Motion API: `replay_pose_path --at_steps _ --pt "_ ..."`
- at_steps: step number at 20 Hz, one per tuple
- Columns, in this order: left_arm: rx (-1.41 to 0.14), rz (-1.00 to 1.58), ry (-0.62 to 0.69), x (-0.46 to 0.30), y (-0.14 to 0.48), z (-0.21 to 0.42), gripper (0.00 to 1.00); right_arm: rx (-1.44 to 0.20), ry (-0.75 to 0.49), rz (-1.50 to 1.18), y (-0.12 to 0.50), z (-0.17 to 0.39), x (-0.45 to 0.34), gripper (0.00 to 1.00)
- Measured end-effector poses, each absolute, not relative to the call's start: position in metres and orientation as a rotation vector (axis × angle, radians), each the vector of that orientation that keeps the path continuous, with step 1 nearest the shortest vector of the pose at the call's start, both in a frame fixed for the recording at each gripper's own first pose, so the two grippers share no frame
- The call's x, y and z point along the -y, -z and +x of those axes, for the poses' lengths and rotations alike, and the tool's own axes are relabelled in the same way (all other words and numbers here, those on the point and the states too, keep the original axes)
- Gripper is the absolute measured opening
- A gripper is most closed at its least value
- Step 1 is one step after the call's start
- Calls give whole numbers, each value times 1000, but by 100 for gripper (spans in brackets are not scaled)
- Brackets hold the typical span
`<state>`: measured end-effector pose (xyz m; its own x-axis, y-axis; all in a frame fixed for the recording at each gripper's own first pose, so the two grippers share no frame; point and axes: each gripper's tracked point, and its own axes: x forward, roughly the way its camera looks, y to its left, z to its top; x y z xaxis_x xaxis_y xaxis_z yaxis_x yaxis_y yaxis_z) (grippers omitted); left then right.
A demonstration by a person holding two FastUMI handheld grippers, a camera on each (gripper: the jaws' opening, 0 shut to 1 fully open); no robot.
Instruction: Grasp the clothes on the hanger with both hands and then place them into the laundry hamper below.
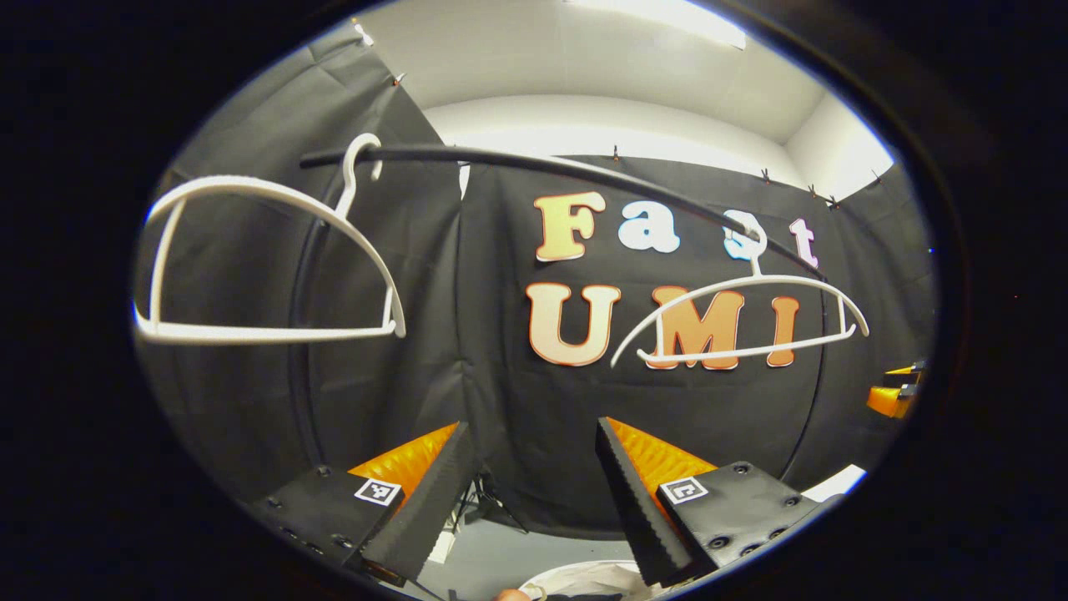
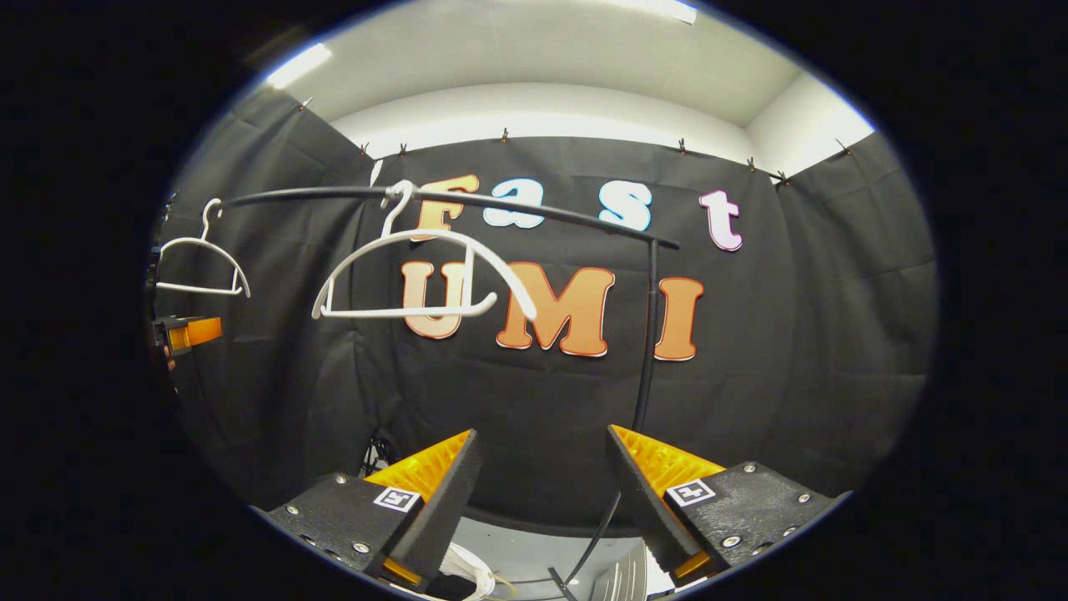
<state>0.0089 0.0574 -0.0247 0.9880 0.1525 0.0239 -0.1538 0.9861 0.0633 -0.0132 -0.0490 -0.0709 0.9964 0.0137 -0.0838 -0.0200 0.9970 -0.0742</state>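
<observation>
Two white hangers hang bare on a black rail (image 1: 534, 159): one near hanger (image 1: 267, 259) at the left and one farther hanger (image 1: 751, 321) at the right. My left gripper (image 1: 530, 430) is open below them, with nothing between its fingers. In the right gripper view the same hangers sit at the left (image 2: 200, 267) and left of centre (image 2: 417, 275). My right gripper (image 2: 542, 432) is also open and holds nothing. A pale crumpled shape (image 1: 584, 576) shows at the bottom edge between the left fingers; I cannot tell whether it is cloth or the hamper's rim.
The rail's black upright post (image 2: 647, 351) stands just beyond my right gripper. The other gripper shows far off at the edge (image 1: 893, 392) (image 2: 188, 332). White loops (image 2: 467, 568) and a grey ribbed object (image 2: 626, 576) lie low on the pale floor.
</observation>
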Motion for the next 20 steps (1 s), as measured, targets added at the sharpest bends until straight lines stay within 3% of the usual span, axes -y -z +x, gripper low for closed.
replay_pose_path --at_steps 6,19,20 --pt "87 53 -164 -64 -16 -9 94 -37 9 -46 37 -34 65 100" --pt "74 73 -175 -72 -16 -20 97 -40 7 -49 34 -32 60 100" --pt "80 72 -180 -74 -18 -21 94 -41 5 -47 33 -32 59 92"
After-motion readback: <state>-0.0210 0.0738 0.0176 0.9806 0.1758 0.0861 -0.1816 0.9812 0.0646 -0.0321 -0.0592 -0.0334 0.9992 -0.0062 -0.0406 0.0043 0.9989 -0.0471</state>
